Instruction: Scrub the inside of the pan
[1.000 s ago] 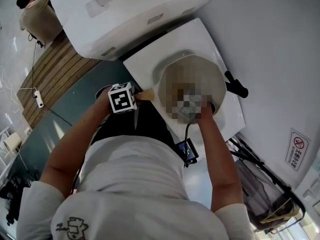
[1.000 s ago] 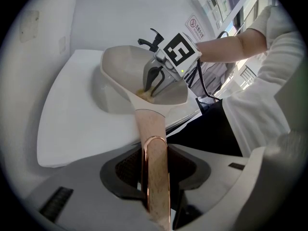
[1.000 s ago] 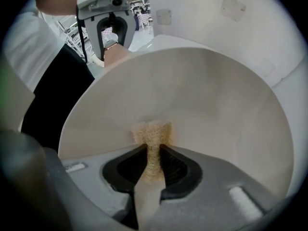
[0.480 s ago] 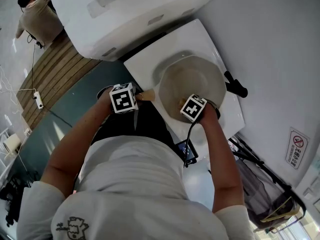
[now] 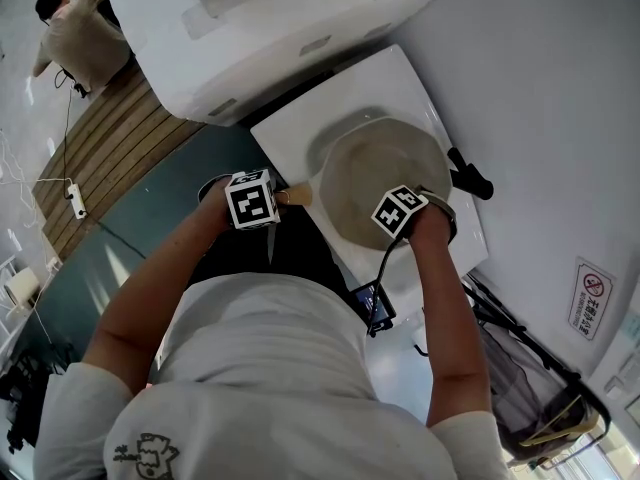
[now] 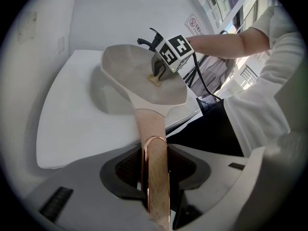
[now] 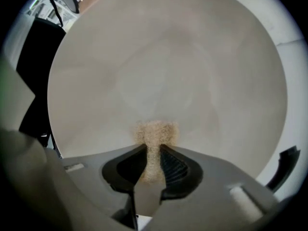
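Pan (image 5: pixel 385 183) sits on the white desk (image 5: pixel 300 133), bowl up. Left gripper (image 6: pixel 155 170) is clamped on the pan handle (image 6: pixel 153 143), jaws fairly wide around it. Right gripper (image 7: pixel 153 165) is nearly closed, pinching a tan scrub pad (image 7: pixel 155 134) whose free end touches the pan's inner floor near the rim closest to the person. To do it well, probably: keep the handle clamp firm so the pan can't spin or tip, press the pad flat rather than on its edge, and work overlapping strokes from the floor up the wall without letting the jaws scrape the coating. Count: one pan, one handle, one pad, two grippers.
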### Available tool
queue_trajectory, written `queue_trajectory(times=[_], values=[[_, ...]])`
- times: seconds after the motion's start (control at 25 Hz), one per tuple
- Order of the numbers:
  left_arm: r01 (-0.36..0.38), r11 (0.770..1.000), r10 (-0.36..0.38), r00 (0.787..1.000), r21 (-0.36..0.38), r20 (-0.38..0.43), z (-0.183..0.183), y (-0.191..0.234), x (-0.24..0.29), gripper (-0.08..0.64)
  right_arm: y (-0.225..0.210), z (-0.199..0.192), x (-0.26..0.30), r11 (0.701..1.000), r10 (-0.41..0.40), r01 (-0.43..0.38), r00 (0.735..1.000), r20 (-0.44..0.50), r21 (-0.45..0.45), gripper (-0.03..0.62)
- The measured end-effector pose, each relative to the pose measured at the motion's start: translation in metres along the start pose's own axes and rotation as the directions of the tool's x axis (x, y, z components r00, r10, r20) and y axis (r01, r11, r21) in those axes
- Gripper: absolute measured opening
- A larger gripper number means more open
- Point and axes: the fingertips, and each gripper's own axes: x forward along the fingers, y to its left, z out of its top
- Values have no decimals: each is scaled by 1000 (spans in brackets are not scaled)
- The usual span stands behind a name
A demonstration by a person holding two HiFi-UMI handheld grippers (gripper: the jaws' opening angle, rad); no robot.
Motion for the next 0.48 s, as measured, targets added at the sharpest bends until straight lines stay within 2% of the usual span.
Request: queue_trajectory(times=[0.12, 0.28, 0.48], values=[[-13, 1000, 14, 1000, 7, -14, 0, -1, 0, 150, -21, -4, -2, 994, -110, 110, 994, -14, 11, 86], [-10, 1000, 11, 999, 22, -34, 0, -6, -1, 152, -51, -9, -13, 961, -277, 277, 961, -21, -4, 84], [-44, 998, 46, 998, 51, -38, 1, -3, -2, 157, -71, -7, -33, 923, -385, 384, 922, 34, 26, 84]])
